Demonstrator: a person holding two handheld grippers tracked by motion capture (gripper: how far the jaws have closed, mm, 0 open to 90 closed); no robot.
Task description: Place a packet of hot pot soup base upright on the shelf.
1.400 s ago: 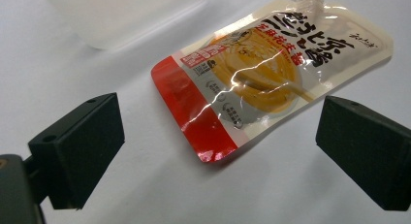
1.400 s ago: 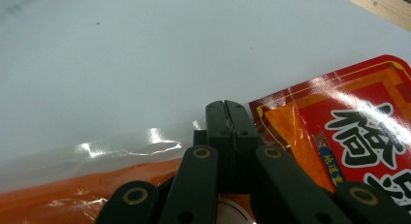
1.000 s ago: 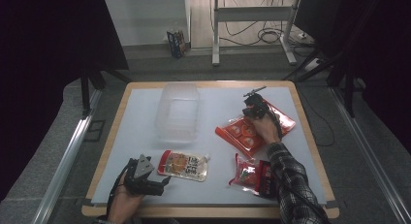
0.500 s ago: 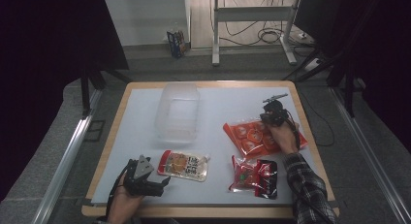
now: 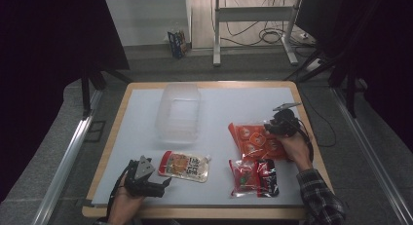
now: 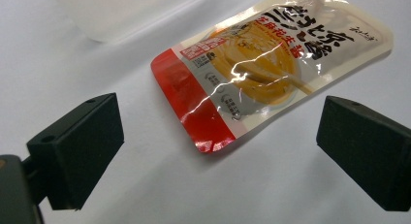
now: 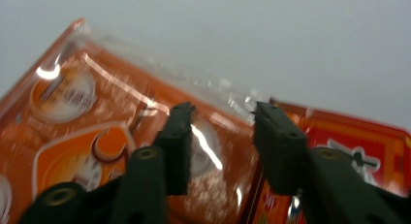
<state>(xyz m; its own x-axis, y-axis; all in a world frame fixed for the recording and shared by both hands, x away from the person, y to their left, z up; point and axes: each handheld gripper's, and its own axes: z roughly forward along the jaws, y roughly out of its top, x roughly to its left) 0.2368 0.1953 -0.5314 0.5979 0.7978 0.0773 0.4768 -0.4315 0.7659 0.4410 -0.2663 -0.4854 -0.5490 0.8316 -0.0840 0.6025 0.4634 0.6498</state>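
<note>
Since the earlier frames the orange packet has slid from the middle right of the worktop toward its right edge, and the right gripper has travelled with it to that side. That gripper's jaws have just been opening; in the right gripper view they stand apart over the orange packet, its crinkled clear edge between them, and the pads do not press on it. The left gripper has kept its place near the front left corner, jaws spread wide and released, with nothing between them. Just beyond it lies the noodle pouch, flat on the pale sheet, unmoved; in the left gripper view the noodle pouch shows its red end toward the jaws. The red-and-black packet lies near the front edge, right of centre, close under the orange packet, also where it was. A clear plastic tub stands toward the back, left of centre, in the same spot.

The worktop is a wooden board covered by a pale blue-white sheet, with the wood showing as a rim. Around it is grey carpeted floor, dark curtains at both sides, a metal table frame and loose cables behind, and a small box on the floor.
</note>
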